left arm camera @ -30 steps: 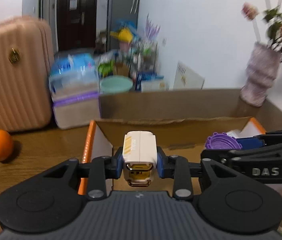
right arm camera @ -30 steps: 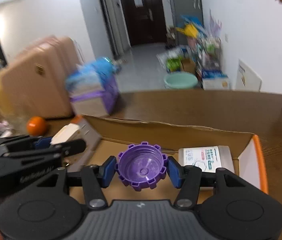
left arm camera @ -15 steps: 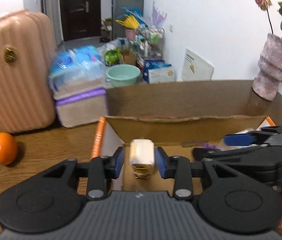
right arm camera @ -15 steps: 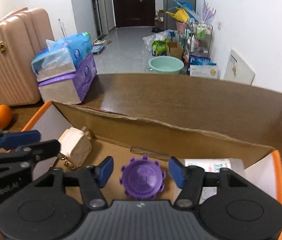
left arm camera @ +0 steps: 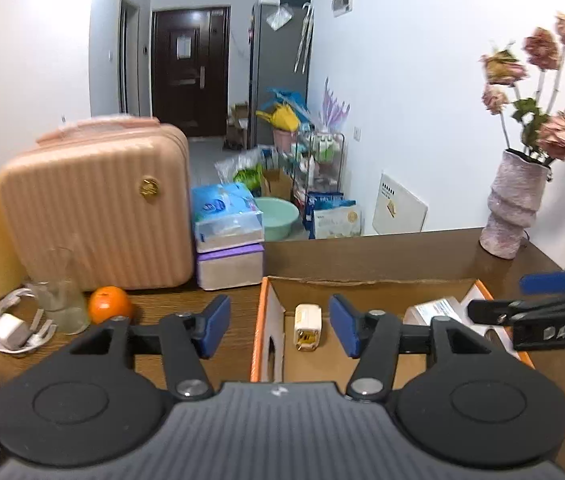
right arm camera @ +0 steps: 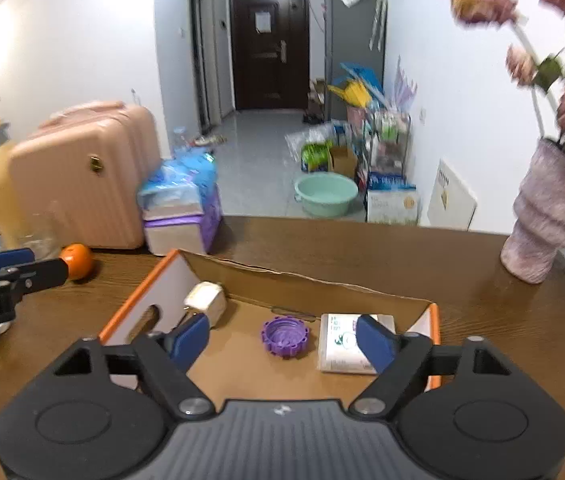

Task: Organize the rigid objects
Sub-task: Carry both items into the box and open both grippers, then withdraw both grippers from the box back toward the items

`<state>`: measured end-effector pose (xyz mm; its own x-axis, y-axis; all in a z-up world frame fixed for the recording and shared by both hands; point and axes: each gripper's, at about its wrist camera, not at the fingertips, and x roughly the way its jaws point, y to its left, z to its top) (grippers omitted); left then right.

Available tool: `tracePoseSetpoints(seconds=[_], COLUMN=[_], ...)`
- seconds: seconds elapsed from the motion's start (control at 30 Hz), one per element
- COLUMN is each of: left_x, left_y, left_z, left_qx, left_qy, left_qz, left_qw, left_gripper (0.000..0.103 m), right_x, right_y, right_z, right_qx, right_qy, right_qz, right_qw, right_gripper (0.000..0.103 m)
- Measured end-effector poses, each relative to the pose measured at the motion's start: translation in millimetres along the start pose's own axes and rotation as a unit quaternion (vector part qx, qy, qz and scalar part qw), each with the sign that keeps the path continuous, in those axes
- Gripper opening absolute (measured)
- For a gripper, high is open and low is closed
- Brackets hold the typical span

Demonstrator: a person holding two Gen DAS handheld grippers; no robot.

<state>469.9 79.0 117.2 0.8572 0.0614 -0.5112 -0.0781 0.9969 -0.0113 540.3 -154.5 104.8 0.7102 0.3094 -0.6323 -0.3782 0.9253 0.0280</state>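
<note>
You have let go of both items and pulled back: your left gripper (left arm camera: 278, 330) and right gripper (right arm camera: 282, 340) now gape wide, holding nothing. One cardboard box (right arm camera: 314, 280) holds three things: one white packet (right arm camera: 342, 340) with unreadable print, one cream charger (right arm camera: 205, 300), one purple cap (right arm camera: 285, 337). "DAS" marks the right gripper's side.
</note>
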Motion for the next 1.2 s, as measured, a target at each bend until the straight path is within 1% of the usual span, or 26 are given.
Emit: tracePoseSetpoints(seconds=[0.1,0.13,0.17,0.2,0.23,0.27,0.3,0.33,0.43,0.6,0.7,0.77,0.83,0.9,0.93,0.97,1.0,1.07,1.13,1.2], left_x=[-30,-41,-55,-67,-82,-94,-106,-121,-157,-207,-233,-252,-268,-285,-294,-302,-311,-323,-330,-331], left_y=[-2,-3,-3,-5,-8,-11,-12,-14,-18,-27,-32,-34,-34,-34,-34,-34,-35,-35,-35,-39], left_z=[-12,-17,-23,-29,-36,-43,-50,-59,-84,-132,-161,-180,-199,-224,-236,-245,-254,-269,-286,-302], left_qx=[0.008,0.009,0.009,0.012,0.021,0.030,0.036,0.038,0.043,0.058,0.064,0.064,0.057,0.065,0.070,0.072,0.073,0.062,0.050,0.067], left_qy=[-0.008,-0.016,-0.031,-0.047,-0.066,-0.083,-0.099,-0.123,-0.176,-0.231,-0.248,-0.264,-0.277,-0.285,-0.289,-0.290,-0.290,-0.291,-0.285,-0.270], left_qz=[0.002,0.002,0.003,0.005,0.011,0.018,0.023,0.027,0.026,0.029,0.022,0.019,0.021,0.020,0.017,0.014,0.010,0.005,0.007,0.008], left_qw=[0.9999,0.9998,0.9995,0.9988,0.9975,0.9960,0.9942,0.9913,0.9831,0.9708,0.9663,0.9622,0.9589,0.9562,0.9546,0.9543,0.9541,0.9546,0.9573,0.9607], left_gripper=[0.068,0.074,0.077,0.077,0.079,0.082,0.084,0.086,0.092,0.099,0.101,0.103,0.103,0.103,0.103,0.103,0.103,0.103,0.103,0.103], right_x=[-33,-43,-55,-67,-80,-93,-105,-114,-146,-189,-215,-229,-245,-259,-269,-277,-283,-296,-307,-314], right_y=[7,9,11,12,14,17,19,21,29,42,49,53,59,66,70,73,77,85,90,90], right_z=[-16,-22,-28,-36,-44,-54,-64,-73,-103,-151,-180,-198,-218,-236,-248,-258,-268,-288,-309,-328], right_qx=[-0.008,-0.009,-0.011,-0.014,-0.017,-0.023,-0.027,-0.030,-0.044,-0.056,-0.061,-0.063,-0.065,-0.063,-0.064,-0.066,-0.067,-0.069,-0.072,-0.060], right_qy=[-0.011,-0.017,-0.026,-0.040,-0.060,-0.078,-0.094,-0.110,-0.146,-0.188,-0.209,-0.214,-0.221,-0.223,-0.228,-0.232,-0.234,-0.244,-0.259,-0.273], right_qz=[0.003,0.005,0.007,0.007,0.005,0.006,0.007,0.007,0.006,-0.007,-0.003,0.001,0.001,-0.005,0.000,0.006,0.012,0.014,0.001,-0.021], right_qw=[1.000,1.000,1.000,0.999,0.998,0.997,0.995,0.993,0.988,0.981,0.976,0.975,0.973,0.973,0.972,0.970,0.970,0.967,0.963,0.960], right_gripper=[0.083,0.083,0.083,0.083,0.083,0.083,0.083,0.083,0.083,0.085,0.088,0.089,0.089,0.089,0.090,0.094,0.100,0.102,0.103,0.103])
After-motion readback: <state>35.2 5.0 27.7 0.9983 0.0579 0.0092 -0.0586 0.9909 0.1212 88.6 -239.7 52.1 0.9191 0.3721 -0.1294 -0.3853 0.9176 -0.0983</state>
